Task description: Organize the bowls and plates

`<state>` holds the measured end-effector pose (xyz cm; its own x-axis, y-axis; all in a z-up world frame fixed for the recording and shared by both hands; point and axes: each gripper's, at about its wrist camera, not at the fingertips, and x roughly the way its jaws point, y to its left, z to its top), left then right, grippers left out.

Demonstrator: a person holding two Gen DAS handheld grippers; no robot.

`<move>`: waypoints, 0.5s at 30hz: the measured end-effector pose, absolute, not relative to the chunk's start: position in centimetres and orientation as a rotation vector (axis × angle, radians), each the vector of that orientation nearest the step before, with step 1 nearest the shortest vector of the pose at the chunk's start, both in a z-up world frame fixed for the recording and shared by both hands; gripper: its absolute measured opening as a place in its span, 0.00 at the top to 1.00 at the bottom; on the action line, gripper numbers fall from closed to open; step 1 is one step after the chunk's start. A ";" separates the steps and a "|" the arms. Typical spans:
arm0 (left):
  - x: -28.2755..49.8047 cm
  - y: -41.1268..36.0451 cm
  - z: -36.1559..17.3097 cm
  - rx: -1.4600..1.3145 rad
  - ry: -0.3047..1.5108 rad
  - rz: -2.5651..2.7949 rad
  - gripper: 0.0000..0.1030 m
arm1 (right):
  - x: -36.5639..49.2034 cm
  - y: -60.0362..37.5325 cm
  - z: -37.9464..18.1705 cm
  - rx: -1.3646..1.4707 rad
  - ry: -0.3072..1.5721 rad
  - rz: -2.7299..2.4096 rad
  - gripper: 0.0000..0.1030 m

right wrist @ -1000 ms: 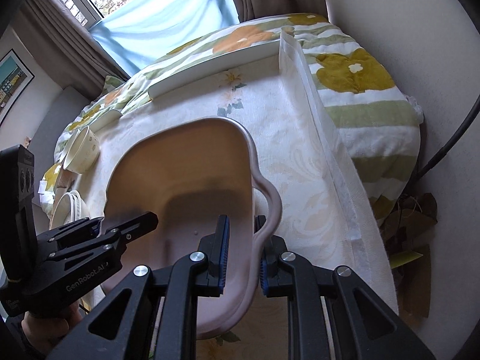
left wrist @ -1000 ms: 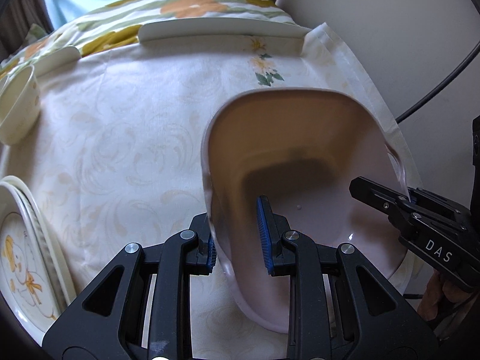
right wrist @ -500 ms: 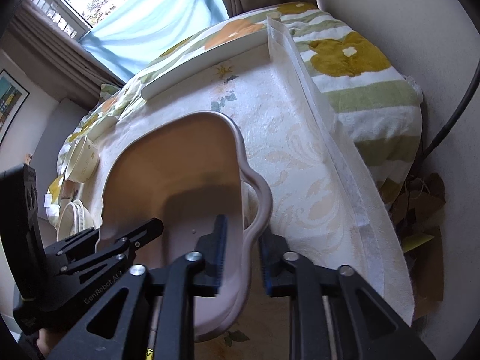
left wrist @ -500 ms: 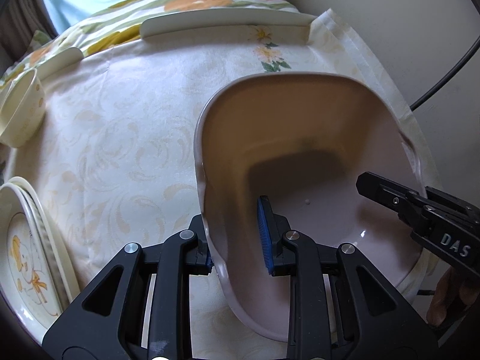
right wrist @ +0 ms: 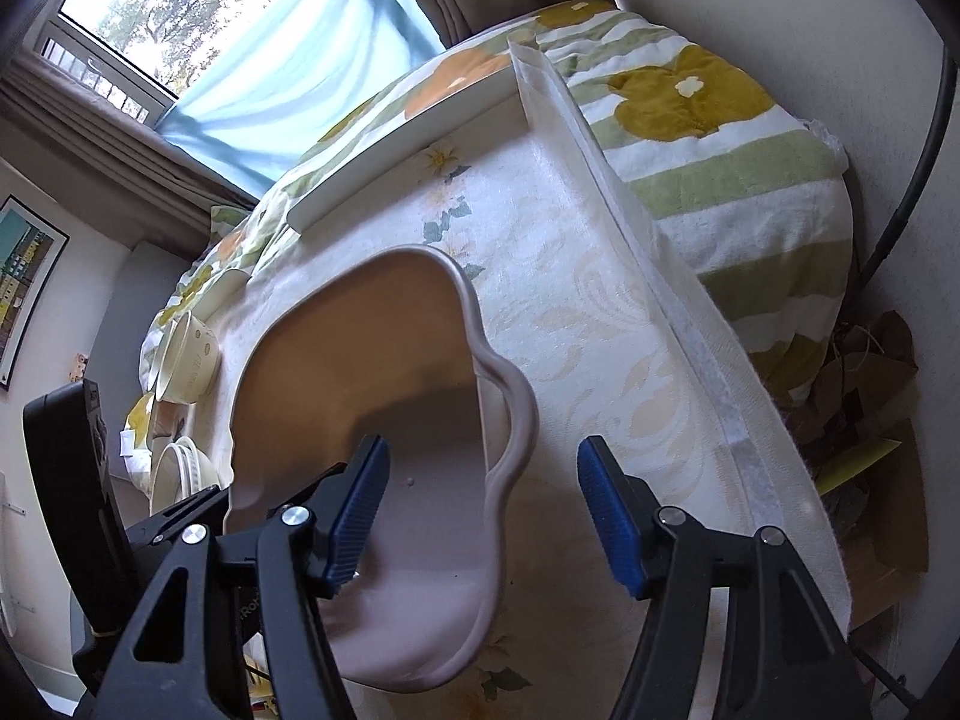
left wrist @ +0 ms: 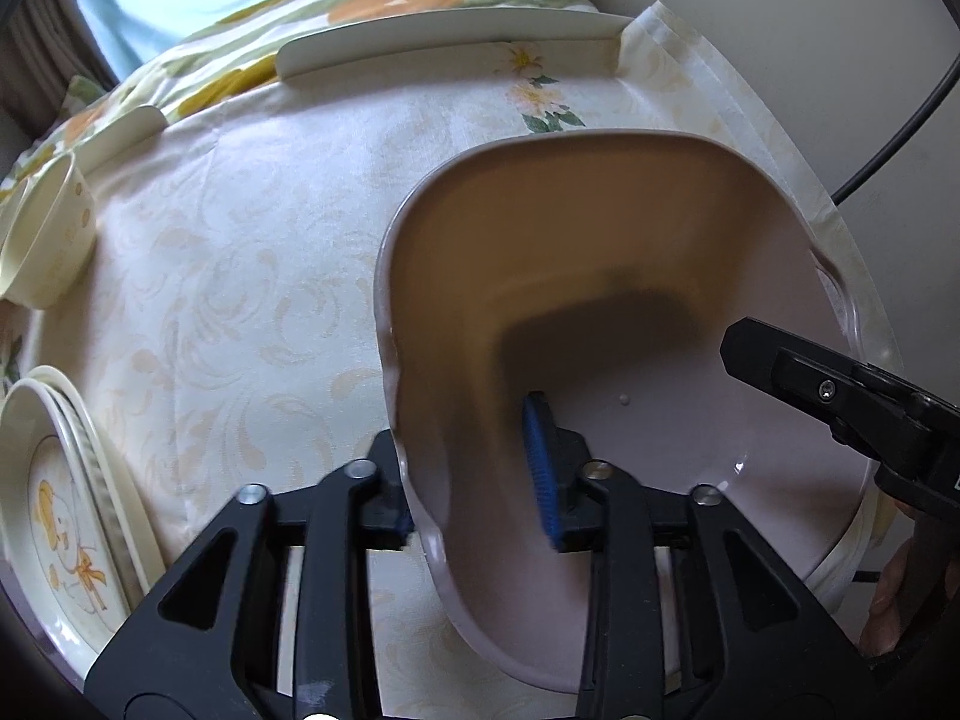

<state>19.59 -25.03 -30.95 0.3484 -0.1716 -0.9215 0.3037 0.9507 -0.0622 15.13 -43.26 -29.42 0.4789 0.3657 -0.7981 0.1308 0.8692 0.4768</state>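
Observation:
A large pale pink basin (left wrist: 630,276) with a wavy rim sits on the cream patterned tablecloth (left wrist: 240,276). My left gripper (left wrist: 480,480) is shut on the basin's left wall, one blue pad inside and one outside. My right gripper (right wrist: 483,507) is open, its fingers astride the basin's right handle (right wrist: 516,420) without touching it. The basin also shows in the right wrist view (right wrist: 372,360). A stack of cream plates (left wrist: 54,510) with a cartoon print lies at the left edge. A cream bowl (left wrist: 45,240) lies tipped further back on the left.
Long white flat dishes (left wrist: 444,36) lie along the cloth's far edge. A flowered yellow-green towel (right wrist: 720,120) drapes beyond the table on the right. A wall and a black cable (left wrist: 900,120) stand close on the right. A window (right wrist: 180,18) lies behind.
My right gripper has opened and let go of the basin's right rim. The basin has settled lower on the cloth. My left gripper keeps its grip.

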 end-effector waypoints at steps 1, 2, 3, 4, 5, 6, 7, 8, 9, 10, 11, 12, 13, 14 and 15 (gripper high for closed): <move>19.6 -25.0 -31.0 0.129 1.175 -0.309 0.35 | 15.1 -43.2 -29.5 0.522 1.074 0.152 0.41; 19.4 -24.9 -30.8 0.132 1.159 -0.300 0.18 | 15.2 -43.2 -29.5 0.523 1.074 0.154 0.41; 19.3 -24.8 -30.5 0.134 1.139 -0.294 0.18 | 15.1 -43.2 -29.5 0.524 1.074 0.157 0.41; 19.2 -24.8 -30.4 0.135 1.134 -0.291 0.18 | 15.1 -43.1 -29.4 0.526 1.072 0.157 0.41; 19.2 -24.7 -30.3 0.135 1.138 -0.292 0.18 | 15.1 -43.1 -29.3 0.527 1.068 0.157 0.41; 19.2 -24.7 -30.3 0.136 1.138 -0.290 0.18 | 15.0 -43.1 -29.1 0.527 1.061 0.158 0.41; 19.1 -24.6 -30.1 0.136 1.136 -0.286 0.18 | 14.9 -43.1 -28.9 0.526 1.057 0.159 0.41; 19.0 -24.5 -29.8 0.138 1.135 -0.284 0.18 | 14.8 -43.1 -28.6 0.526 1.052 0.161 0.41; 18.9 -24.4 -29.5 0.141 1.131 -0.281 0.18 | 14.7 -43.1 -28.2 0.523 1.046 0.163 0.41; 18.6 -24.3 -29.1 0.144 1.124 -0.278 0.18 | 14.5 -43.1 -27.8 0.519 1.039 0.163 0.41; 18.4 -24.2 -28.5 0.146 1.119 -0.277 0.18 | 14.3 -43.1 -27.2 0.509 1.030 0.160 0.41; 18.2 -24.1 -28.1 0.149 1.116 -0.276 0.18 | 14.0 -43.2 -26.5 0.497 1.020 0.155 0.41; 17.8 -23.9 -27.6 0.150 1.111 -0.273 0.18 | 13.8 -43.2 -25.9 0.488 1.013 0.148 0.41; 17.4 -23.7 -26.8 0.149 1.105 -0.270 0.18 | 13.4 -43.2 -25.2 0.473 1.005 0.139 0.41; 17.1 -23.4 -26.2 0.146 1.098 -0.266 0.18 | 13.0 -43.2 -24.3 0.450 0.999 0.131 0.41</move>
